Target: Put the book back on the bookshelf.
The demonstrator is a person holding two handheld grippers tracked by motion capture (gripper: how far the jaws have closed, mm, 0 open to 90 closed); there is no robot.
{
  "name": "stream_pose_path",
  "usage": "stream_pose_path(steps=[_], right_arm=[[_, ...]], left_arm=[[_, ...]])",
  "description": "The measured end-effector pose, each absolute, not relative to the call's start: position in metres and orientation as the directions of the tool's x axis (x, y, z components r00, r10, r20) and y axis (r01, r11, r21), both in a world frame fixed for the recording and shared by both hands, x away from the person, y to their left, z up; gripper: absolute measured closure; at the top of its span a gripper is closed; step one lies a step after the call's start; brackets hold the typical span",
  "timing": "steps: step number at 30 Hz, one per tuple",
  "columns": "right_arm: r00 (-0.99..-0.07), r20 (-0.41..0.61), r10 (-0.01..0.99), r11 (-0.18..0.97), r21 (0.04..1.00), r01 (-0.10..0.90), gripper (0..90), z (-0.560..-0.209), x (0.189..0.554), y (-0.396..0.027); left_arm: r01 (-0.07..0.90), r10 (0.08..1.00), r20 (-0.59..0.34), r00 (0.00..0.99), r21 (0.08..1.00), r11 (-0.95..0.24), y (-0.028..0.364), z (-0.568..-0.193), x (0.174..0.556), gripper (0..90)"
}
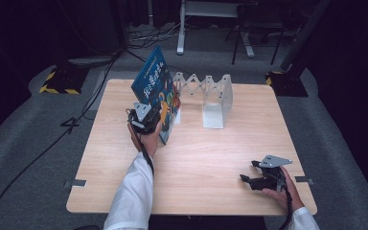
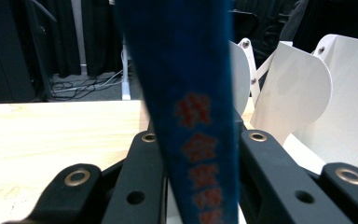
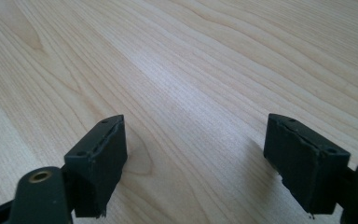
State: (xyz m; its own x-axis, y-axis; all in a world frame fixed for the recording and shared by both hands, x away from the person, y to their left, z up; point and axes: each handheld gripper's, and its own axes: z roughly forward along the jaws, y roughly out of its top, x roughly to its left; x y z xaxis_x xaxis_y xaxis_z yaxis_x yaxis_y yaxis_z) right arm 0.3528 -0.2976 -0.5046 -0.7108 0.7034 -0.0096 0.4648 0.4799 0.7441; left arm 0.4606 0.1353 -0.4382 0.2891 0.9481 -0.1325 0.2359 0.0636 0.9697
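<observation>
Right, notes per item —
Left tool (image 1: pixel 146 117): clamped on the blue book (image 1: pixel 157 91), jaws pinching it at the spine side, low on the book; the left gripper view shows the spine (image 2: pixel 193 140) standing between both jaws w/ red lettering running down it.
Book: held up off the tabletop (image 1: pixel 206 158), tilted, top corner leaning away from the tool and to its left; lower edge looks near the wood but can't tell if it touches.
Rack: white folding bookstand (image 1: pixel 211 96) just ahead and to the right of the left tool; its upright plates (image 2: pixel 303 102) sit close beyond the book in the left gripper view.
Step in hand (my read): getting the book upright and into a slot of the rack.
How to do it well: square the book to vertical first, spine parallel w/ the plates; then slide fwd and to the tool's right so the leading edge enters btw two plates, not onto a plate's rim. Keep the grip low & firm so the book doesn't pivot. Set the bottom edge down before letting go.
Risk: the rack looks light, a bump could shove or fold it.
Right tool (image 1: pixel 254 177): jaws apart, holding nothing, resting low over bare wood (image 3: pixel 191 70), well apart from book & rack. Could steady the rack's near end if it shifts.
</observation>
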Motion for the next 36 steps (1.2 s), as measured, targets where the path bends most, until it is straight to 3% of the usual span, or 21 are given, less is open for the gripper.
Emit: stream_pose_path(steps=[36], right_arm=[[-0.71,-0.007,0.704,0.478,0.744,0.467,21.1,-0.505,0.353,-0.297]], left_arm=[[0.226,0.941,-0.091,0.325,0.974,0.016,0.15,-0.432,0.447,61.7]])
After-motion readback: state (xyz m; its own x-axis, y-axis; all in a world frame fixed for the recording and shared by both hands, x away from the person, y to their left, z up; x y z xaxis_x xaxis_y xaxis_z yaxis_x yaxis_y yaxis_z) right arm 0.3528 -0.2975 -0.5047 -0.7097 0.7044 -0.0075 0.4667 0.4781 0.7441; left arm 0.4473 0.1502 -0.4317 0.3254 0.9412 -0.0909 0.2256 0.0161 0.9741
